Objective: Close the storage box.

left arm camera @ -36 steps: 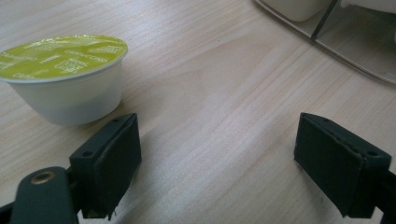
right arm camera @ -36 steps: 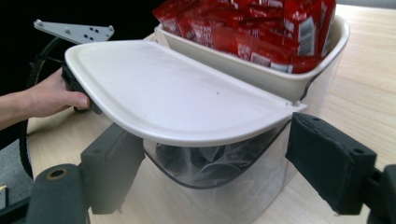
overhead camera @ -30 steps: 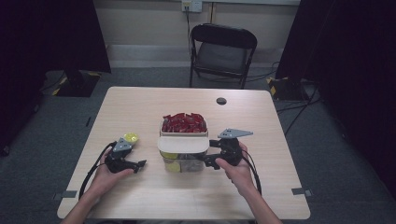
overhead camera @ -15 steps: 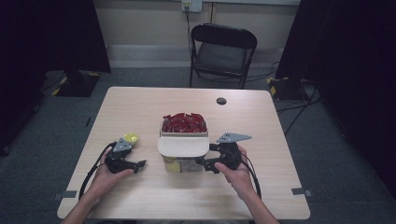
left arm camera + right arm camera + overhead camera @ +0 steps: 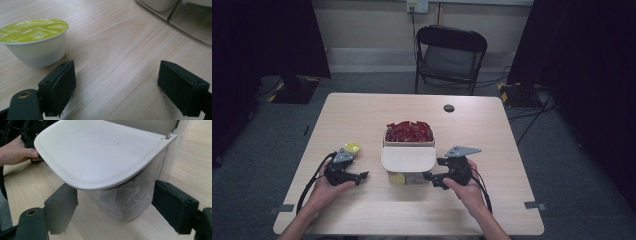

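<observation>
A clear plastic bin [image 5: 412, 178] with a white hinged lid [image 5: 408, 158] stands mid-table; the lid [image 5: 100, 152] is raised and juts out over the bin [image 5: 125, 202]. Something yellow [image 5: 398, 177] shows through its wall. Behind it sits a box of red packets [image 5: 409, 132]. My right gripper [image 5: 432, 180] [image 5: 117, 212] is open, its jaws below the lid's front edge, facing the bin and touching nothing. A yellow-green foil-topped capsule [image 5: 352, 148] [image 5: 35, 40] rests on the table at the left. My left gripper [image 5: 362, 176] [image 5: 117, 87] is open beside it, holding nothing.
A small black round thing [image 5: 449, 108] lies near the table's far edge. A black folding chair [image 5: 451, 55] stands behind the table. The person's other hand [image 5: 17, 152] shows past the lid. The bin's base [image 5: 185, 22] lies ahead of the left gripper.
My right gripper has slid down and left, closer to the bin's front under the lid. The left gripper and the capsule have stayed put.
</observation>
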A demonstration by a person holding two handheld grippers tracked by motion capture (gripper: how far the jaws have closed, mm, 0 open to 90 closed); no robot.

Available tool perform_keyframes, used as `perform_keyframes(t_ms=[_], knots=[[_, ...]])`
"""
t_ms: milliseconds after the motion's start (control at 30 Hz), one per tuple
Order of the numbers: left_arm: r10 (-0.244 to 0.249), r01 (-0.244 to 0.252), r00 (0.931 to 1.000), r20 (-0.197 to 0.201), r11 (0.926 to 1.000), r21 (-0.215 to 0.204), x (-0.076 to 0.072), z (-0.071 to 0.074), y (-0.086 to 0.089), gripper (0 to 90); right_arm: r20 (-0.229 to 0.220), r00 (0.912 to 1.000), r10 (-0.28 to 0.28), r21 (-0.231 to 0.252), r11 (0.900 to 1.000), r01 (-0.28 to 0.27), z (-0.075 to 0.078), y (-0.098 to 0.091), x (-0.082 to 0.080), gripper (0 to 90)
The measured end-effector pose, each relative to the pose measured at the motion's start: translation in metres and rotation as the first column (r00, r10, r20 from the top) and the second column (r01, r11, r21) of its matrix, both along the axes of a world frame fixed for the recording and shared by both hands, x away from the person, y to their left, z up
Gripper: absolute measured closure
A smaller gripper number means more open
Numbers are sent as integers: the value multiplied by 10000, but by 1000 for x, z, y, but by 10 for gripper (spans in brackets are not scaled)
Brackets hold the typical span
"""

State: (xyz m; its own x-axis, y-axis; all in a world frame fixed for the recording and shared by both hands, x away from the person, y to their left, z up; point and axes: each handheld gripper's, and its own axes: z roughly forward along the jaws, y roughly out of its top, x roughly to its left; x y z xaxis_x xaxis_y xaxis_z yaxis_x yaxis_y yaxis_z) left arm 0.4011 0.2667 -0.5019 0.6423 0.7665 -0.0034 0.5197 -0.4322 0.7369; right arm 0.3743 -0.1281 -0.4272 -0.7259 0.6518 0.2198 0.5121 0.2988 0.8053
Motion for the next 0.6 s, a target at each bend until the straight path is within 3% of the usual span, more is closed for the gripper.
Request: perform_keyframes(t_ms=[600], knots=[[-9,9,10000,10,10000,-10,0,0,0,147,-50,9996,-277,-185,9994,276,-16,-6,1,198]])
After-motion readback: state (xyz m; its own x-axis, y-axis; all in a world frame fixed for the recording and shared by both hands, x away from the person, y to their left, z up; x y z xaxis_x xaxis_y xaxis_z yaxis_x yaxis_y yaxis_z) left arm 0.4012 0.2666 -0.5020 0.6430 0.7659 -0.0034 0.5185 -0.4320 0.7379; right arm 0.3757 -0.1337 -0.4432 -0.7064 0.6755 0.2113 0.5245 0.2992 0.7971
